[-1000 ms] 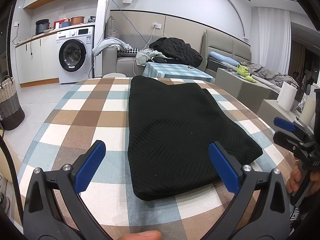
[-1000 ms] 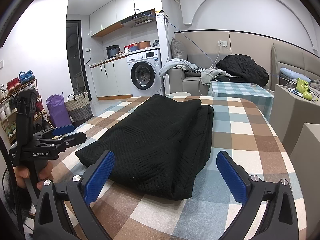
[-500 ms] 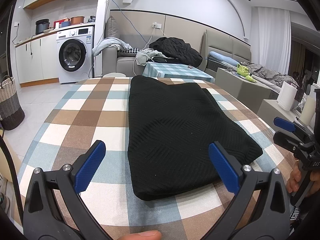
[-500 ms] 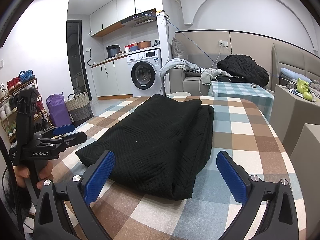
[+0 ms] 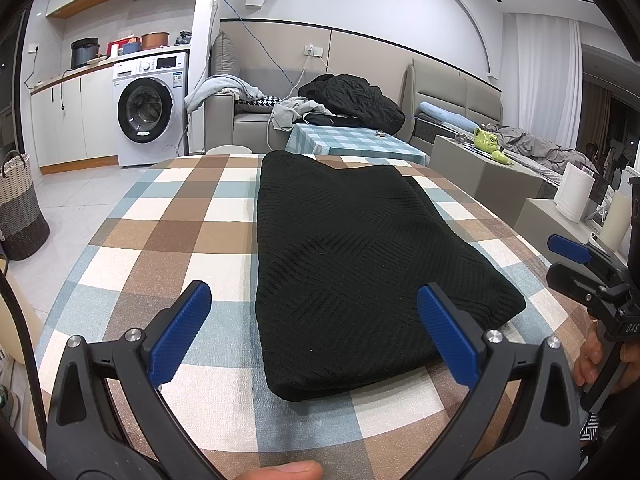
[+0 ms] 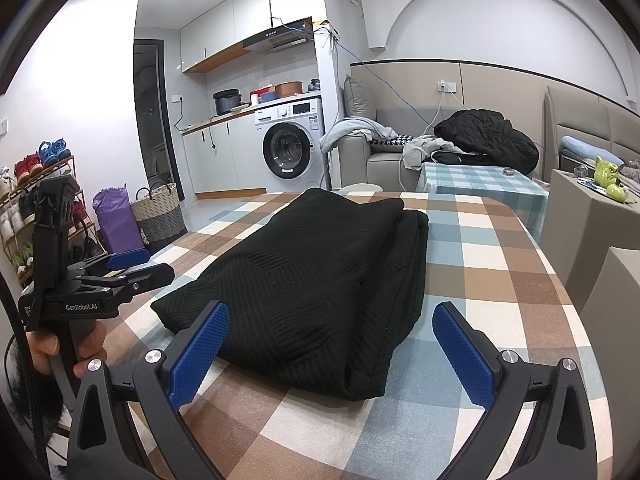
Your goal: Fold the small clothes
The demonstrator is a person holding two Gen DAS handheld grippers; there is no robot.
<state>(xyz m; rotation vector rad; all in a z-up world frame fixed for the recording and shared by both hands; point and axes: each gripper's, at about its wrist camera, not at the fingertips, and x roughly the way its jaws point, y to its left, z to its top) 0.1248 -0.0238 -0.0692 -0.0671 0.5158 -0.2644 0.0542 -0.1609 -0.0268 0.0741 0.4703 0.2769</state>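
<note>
Two grippers are hovering over the near edge of a table covered in a brown, blue and cream checked cloth (image 5: 168,220), and both are standing wide open with nothing between their blue pads. A black knitted garment (image 5: 352,248), already folded into a long thick rectangle, is lying flat on the cloth and stretching from the near edge toward the far side.

Seen from the left wrist view, the left gripper (image 5: 316,328) is sitting just short of the garment's near end, with its right pad overlapping the near right corner in the picture and its left pad over bare cloth; whether any pad is touching the fabric cannot be told. The right gripper (image 5: 576,264) is showing at the far right of that view, held by a hand (image 5: 600,356), apart from the garment's right edge.

From the right wrist view, the right gripper (image 6: 332,344) is framing the garment's near corner, its left pad in front of the folded edge and its right pad over open cloth. The left gripper (image 6: 132,266) is appearing at the left there, beside the garment's left corner, gripped by a hand (image 6: 60,344).
</note>
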